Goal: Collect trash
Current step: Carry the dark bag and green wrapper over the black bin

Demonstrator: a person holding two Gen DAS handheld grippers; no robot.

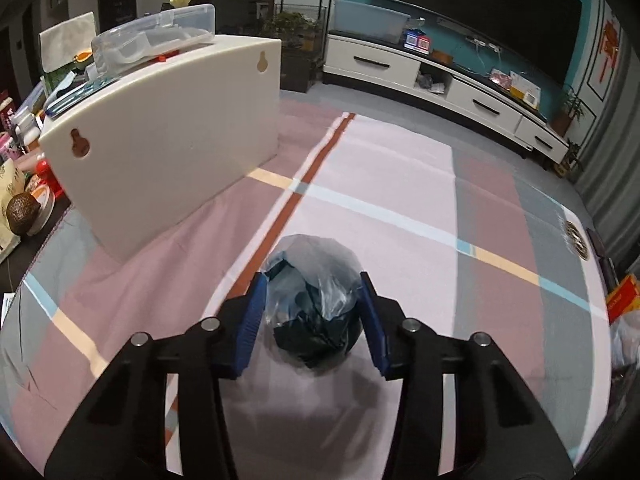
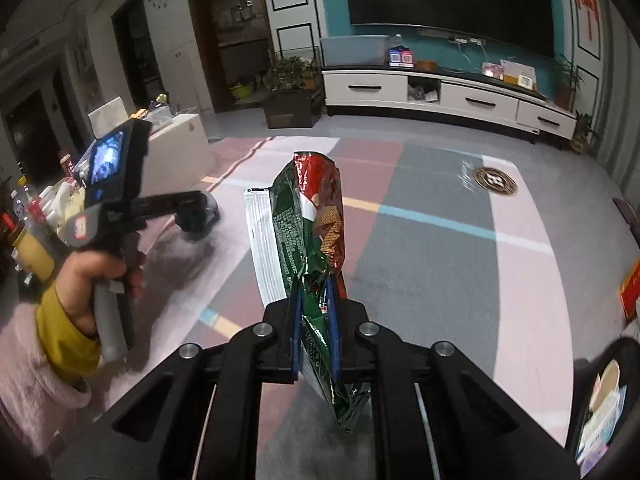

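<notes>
In the left wrist view a small round bin lined with a grey plastic bag (image 1: 316, 300) stands on the checked tablecloth (image 1: 400, 184). My left gripper (image 1: 314, 292) is open with its blue pads on either side of the bin's rim. In the right wrist view my right gripper (image 2: 316, 300) is shut on a crumpled green and red snack wrapper (image 2: 316, 220), held upright above the cloth. The left gripper (image 2: 200, 212) and the hand holding it show at the left of that view, over the blurred bin.
A cream curved board (image 1: 160, 132) stands on the cloth at the left, with a clear plastic box (image 1: 160, 32) on top. Clutter lies past the table's left edge (image 1: 24, 200). A red packet (image 2: 630, 292) lies at the right. A white TV cabinet (image 2: 440, 92) stands beyond.
</notes>
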